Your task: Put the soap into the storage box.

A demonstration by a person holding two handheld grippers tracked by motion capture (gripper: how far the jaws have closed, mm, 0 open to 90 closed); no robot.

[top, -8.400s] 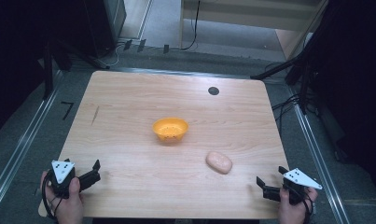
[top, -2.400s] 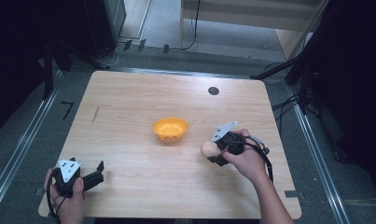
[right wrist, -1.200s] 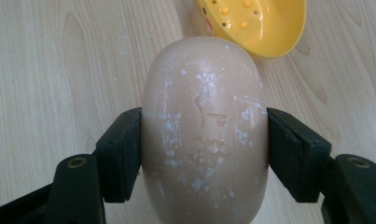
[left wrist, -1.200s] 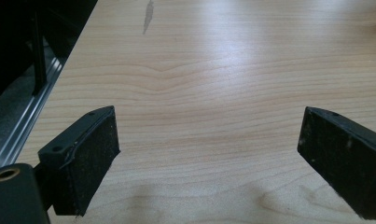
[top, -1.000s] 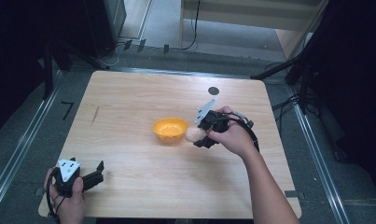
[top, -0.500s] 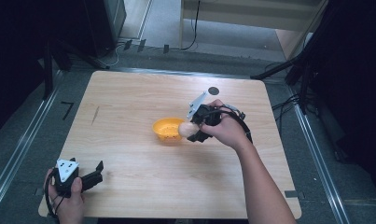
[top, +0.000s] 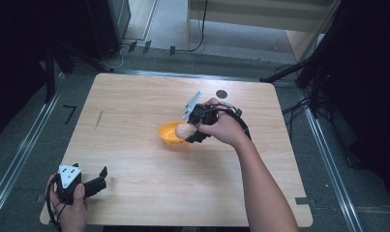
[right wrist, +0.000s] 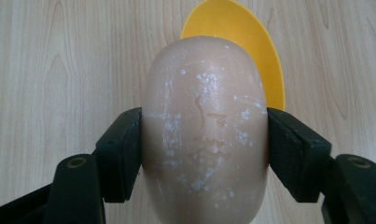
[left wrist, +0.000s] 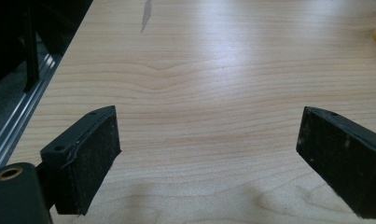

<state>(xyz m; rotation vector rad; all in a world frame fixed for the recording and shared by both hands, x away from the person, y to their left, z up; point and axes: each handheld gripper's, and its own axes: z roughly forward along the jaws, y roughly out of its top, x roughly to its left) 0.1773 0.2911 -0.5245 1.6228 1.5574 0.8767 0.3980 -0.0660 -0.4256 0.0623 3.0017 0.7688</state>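
An orange bowl [top: 169, 134] sits near the middle of the wooden table [top: 134, 106]. Over its right rim hangs a pale pink, egg-shaped object [top: 183, 131], held by my right gripper [top: 188, 132], which is shut on it. In the right gripper view both pads press the flanks of the pink object [right wrist: 205, 135], and the orange bowl [right wrist: 251, 51] shows just beyond it. My left gripper [top: 101, 178] rests at the table's near left corner, open, with only bare wood between its jaws in the left gripper view [left wrist: 209, 149].
A small black disc [top: 221, 94] lies on the table's far side. A dark mark [top: 100, 119] streaks the wood at the left. Metal rails [top: 18, 154] run along both sides of the table, with cables [top: 299, 106] at the right.
My right gripper has carried the pink object leftward from beside the bowl to above its right rim. The left gripper has stayed where it was.
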